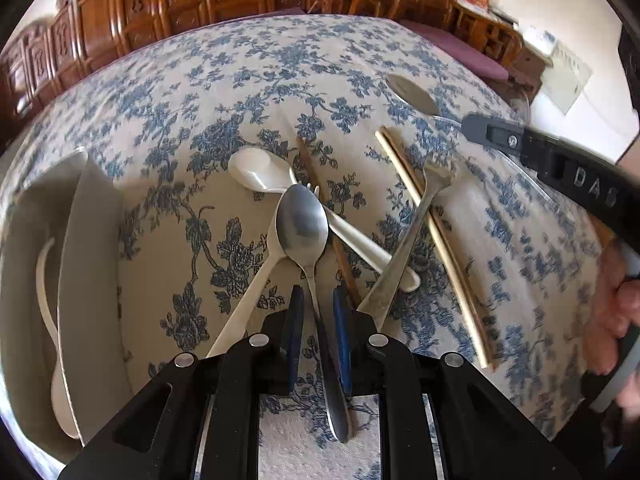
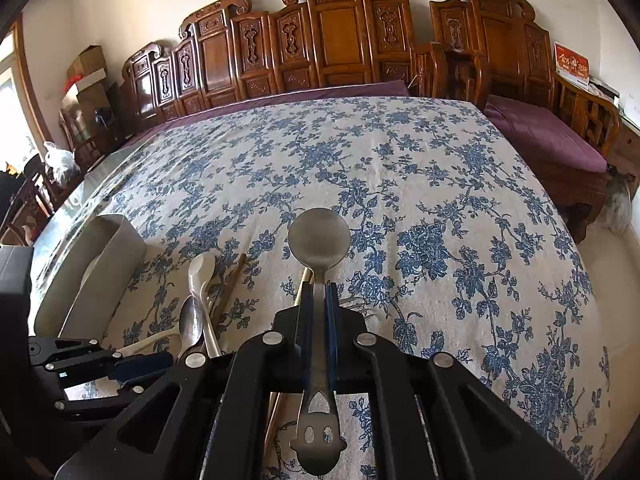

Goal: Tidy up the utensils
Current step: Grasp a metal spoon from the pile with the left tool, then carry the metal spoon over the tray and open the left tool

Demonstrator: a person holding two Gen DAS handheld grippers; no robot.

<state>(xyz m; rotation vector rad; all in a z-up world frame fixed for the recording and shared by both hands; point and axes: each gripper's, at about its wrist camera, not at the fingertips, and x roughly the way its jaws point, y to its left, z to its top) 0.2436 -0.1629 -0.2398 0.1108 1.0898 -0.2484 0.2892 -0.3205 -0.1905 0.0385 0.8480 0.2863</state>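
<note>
Left gripper (image 1: 316,306): its blue pads are pressed against the handle of an oval steel spoon (image 1: 302,228), whose bowl points to 12 o'clock over the pile.
Right gripper (image 2: 319,300): pinched on the stem of a round-bowled steel spoon (image 2: 319,236), which is held above the tablecloth (image 2: 440,184) with its bowl at 12 o'clock; the cut-out handle end is seen behind the pads.
Utensil pile: a white spoon (image 1: 260,170), a white plastic fork handle (image 1: 244,300), a steel fork (image 1: 412,236) and pale chopsticks (image 1: 432,236) are crossed on the cloth in the left view, the fork lying over the chopsticks.
Organizer tray (image 1: 90,248): seen at 9 o'clock in the left view; a white utensil (image 1: 48,320) is held in its outer compartment.
</note>
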